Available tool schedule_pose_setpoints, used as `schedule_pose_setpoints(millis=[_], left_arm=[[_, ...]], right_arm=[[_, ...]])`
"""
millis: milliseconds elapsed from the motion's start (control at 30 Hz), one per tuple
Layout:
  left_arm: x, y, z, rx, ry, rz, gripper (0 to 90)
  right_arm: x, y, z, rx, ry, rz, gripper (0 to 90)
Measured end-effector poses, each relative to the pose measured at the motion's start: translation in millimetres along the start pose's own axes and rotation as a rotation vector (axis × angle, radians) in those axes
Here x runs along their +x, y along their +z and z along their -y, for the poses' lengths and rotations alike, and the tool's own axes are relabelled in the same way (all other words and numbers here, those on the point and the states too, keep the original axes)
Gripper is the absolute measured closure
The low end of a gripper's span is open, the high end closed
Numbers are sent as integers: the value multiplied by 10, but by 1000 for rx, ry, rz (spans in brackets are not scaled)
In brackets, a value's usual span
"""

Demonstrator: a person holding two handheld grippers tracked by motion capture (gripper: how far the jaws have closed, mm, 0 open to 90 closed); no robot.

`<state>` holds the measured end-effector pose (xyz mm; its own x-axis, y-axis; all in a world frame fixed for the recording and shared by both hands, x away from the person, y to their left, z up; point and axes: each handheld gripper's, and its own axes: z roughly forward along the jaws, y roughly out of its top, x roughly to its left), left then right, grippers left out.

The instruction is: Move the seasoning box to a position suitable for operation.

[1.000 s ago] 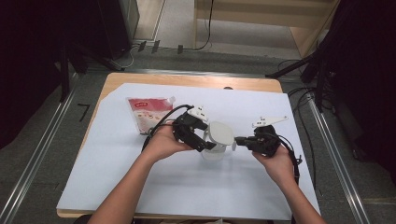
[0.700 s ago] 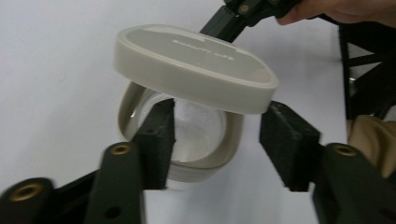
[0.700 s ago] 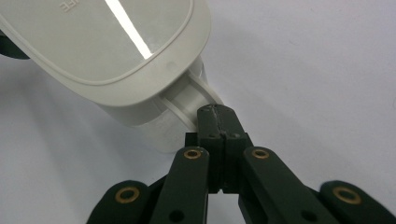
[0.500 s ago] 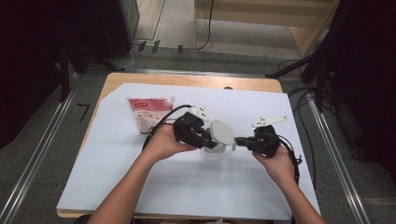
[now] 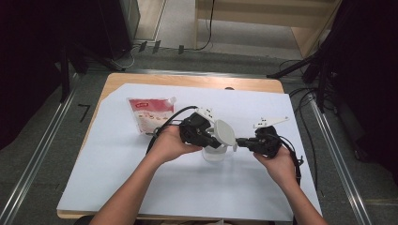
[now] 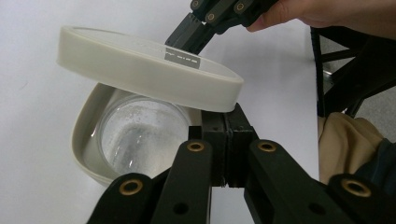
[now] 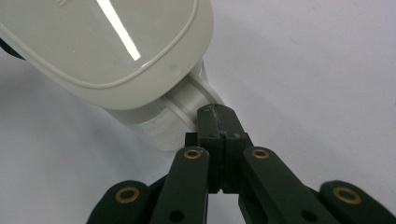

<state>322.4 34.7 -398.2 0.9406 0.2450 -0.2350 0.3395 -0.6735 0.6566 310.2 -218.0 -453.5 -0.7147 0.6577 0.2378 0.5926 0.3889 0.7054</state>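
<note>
A clear container (image 5: 213,153) with a cream rim stands mid-table on the white sheet. Its cream lid (image 5: 224,132) is tilted up off it, and my left gripper (image 5: 213,136) is shut on the lid's near edge. In the left gripper view the lid (image 6: 140,70) hangs slanted over the open container (image 6: 88,140), with my left gripper (image 6: 229,140) shut at the lid's edge. My right gripper (image 5: 238,143) comes in from the right, shut on the container's rim tab. In the right gripper view it (image 7: 217,116) pinches that tab (image 7: 191,100) below the lid (image 7: 107,42).
A red and white pouch (image 5: 150,115) lies flat at the back left of the white sheet (image 5: 141,187). Cables trail from both grippers. The wooden table edge (image 5: 187,80) runs along the back, with dark equipment beyond.
The left gripper has swung the lid up from lying on the container to a steep tilt. The right gripper has stayed in place on the rim tab.
</note>
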Motion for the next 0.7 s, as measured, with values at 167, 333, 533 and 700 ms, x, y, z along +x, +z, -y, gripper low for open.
schedule_pose_setpoints(millis=[167, 333, 533, 700], left_arm=[[2, 13, -31, -16, -14, 10, 900], [29, 7, -91, -5, -3, -10, 900], [42, 11, -203, -18, -5, 13, 900], [20, 60, -283, -9, 2, 12, 900]], right_arm=[[-1, 0, 2, 0, 3, -2, 900], [-10, 1, 6, -4, 11, -11, 900], [-16, -1, 11, -5, 16, -14, 900], [-11, 0, 15, -8, 15, -11, 900]])
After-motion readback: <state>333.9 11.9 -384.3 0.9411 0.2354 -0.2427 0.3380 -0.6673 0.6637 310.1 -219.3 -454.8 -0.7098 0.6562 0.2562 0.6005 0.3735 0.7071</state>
